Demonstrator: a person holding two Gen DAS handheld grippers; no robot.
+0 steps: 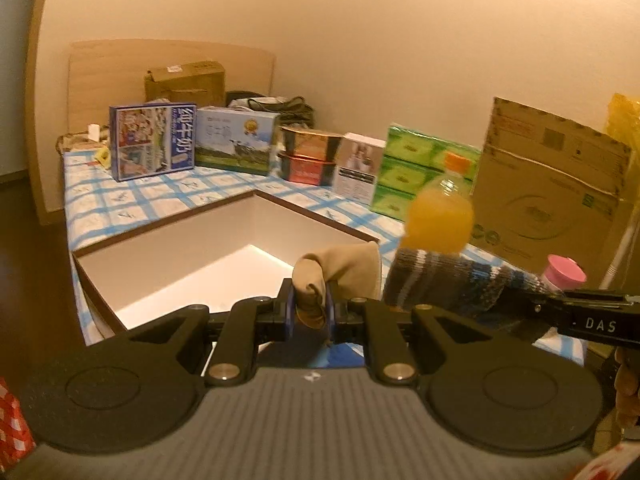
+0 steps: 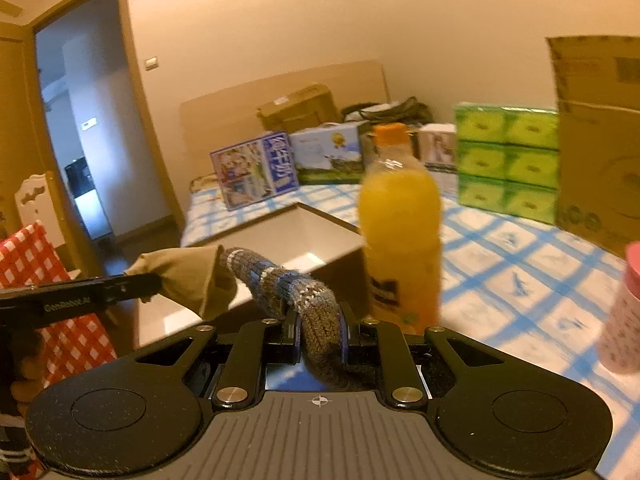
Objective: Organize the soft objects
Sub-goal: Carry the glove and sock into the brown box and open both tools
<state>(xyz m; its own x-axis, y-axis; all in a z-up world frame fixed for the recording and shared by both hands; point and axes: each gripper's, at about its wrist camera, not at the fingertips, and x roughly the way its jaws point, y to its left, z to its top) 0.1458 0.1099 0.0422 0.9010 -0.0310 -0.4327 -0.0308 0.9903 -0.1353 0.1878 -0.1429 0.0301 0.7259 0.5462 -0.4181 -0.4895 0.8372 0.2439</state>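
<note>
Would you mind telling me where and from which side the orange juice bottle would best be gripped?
Probably at the neck just under the orange cap of the orange juice bottle, coming in level from the near, open side. It stands upright and narrows there, so two fingers could span it, while the body looks wide. The drawer sits to its left, and both grippers already hold cloth items.

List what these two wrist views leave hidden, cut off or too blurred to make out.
- Orange juice bottle: base hidden by the striped knit sock, left wrist view; label blurred in the right.
- Pink cup: cut by the right wrist view's edge.
- Open white box: near floor hidden by the left hand-held gripper holding the beige sock.
</note>
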